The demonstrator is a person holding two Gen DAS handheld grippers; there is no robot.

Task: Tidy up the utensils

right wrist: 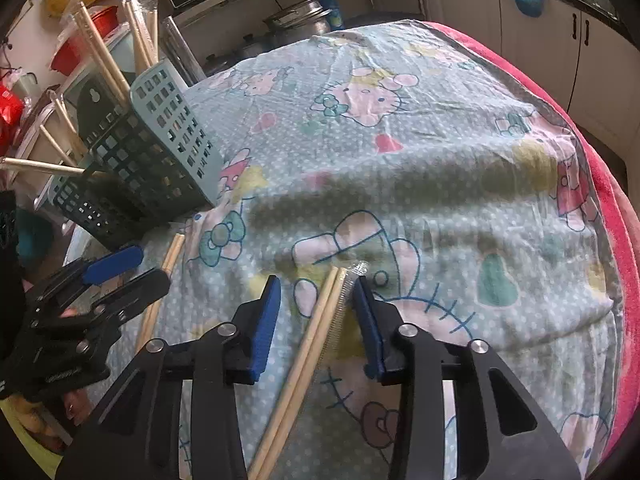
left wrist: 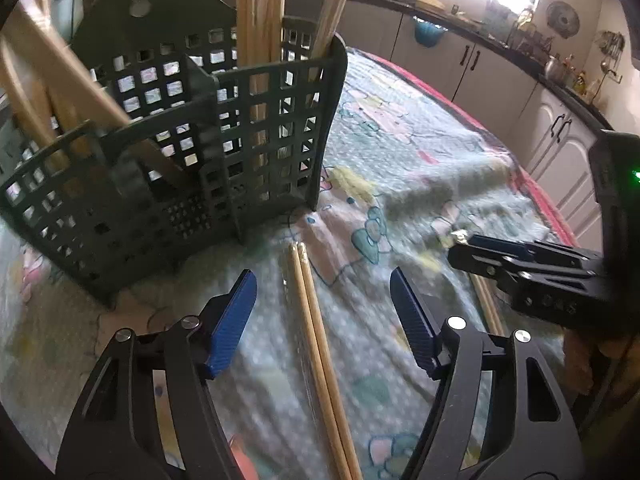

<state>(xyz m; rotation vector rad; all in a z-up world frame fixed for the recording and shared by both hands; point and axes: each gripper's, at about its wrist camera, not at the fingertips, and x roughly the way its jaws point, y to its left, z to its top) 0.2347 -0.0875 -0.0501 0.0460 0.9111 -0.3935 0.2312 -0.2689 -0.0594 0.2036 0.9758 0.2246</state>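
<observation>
A pair of wooden chopsticks (left wrist: 316, 340) lies on the patterned cloth, pointing toward the dark slotted utensil basket (left wrist: 224, 148). My left gripper (left wrist: 324, 292) straddles the pair, open, with both blue pads well clear of the wood. In the right wrist view a second pair of chopsticks (right wrist: 316, 336) in a clear wrapper lies between the pads of my right gripper (right wrist: 316, 292). The right pad sits close beside the wrapper and the left pad stands apart, so nothing is clamped. Several wrapped chopsticks stand in the basket (right wrist: 160, 152).
The cartoon-cat cloth (right wrist: 440, 160) covers the table, with a red blanket edge (right wrist: 608, 184) at the right. Pots (right wrist: 296, 20) and kitchen cabinets (left wrist: 472, 68) lie beyond. The two grippers work side by side, close to each other and to the basket.
</observation>
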